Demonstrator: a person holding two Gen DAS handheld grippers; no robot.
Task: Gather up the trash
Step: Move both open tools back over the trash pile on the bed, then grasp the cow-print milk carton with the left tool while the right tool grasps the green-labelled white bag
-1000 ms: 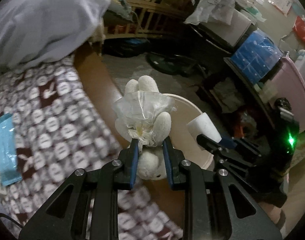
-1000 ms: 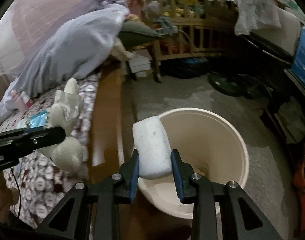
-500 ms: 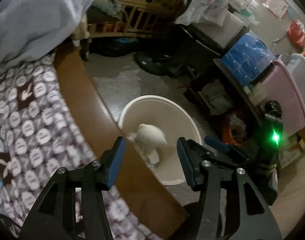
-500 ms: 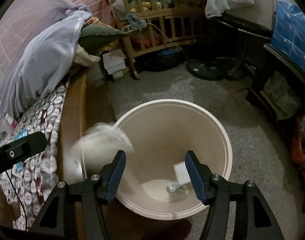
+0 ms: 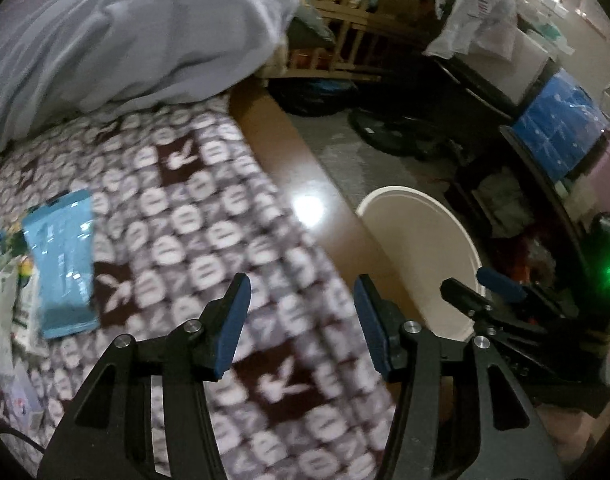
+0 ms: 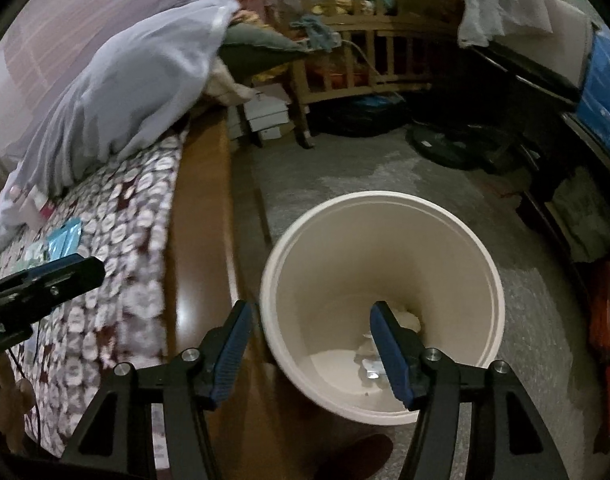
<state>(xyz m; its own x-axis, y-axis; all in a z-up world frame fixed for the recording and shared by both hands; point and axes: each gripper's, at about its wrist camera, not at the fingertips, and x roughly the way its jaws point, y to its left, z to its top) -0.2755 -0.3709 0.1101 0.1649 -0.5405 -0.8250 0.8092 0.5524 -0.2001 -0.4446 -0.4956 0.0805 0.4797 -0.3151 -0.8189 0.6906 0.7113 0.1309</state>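
Observation:
A cream bucket (image 6: 481, 248) stands on the floor beside the bed; it also shows in the left wrist view (image 5: 417, 216). Dropped trash (image 6: 389, 344) lies at its bottom, a white lump and clear wrapping. My right gripper (image 6: 309, 336) is open and empty over the bucket's near rim. My left gripper (image 5: 301, 312) is open and empty above the patterned bedspread (image 5: 193, 208). A blue packet (image 5: 63, 260) lies on the bedspread at the left, with more wrappers (image 5: 1, 280) beside it.
The brown wooden bed edge (image 5: 305, 184) runs between bedspread and bucket. A grey-blue blanket (image 5: 125, 40) is heaped at the head of the bed. A wooden crib (image 6: 357, 32), a fan base (image 6: 449, 148), shelves and blue packs (image 5: 561, 136) crowd the far floor.
Both grippers opened and dropped their loads, the white toy with wrapping and the white sponge, into the bucket. The left gripper then swung left over the bedspread.

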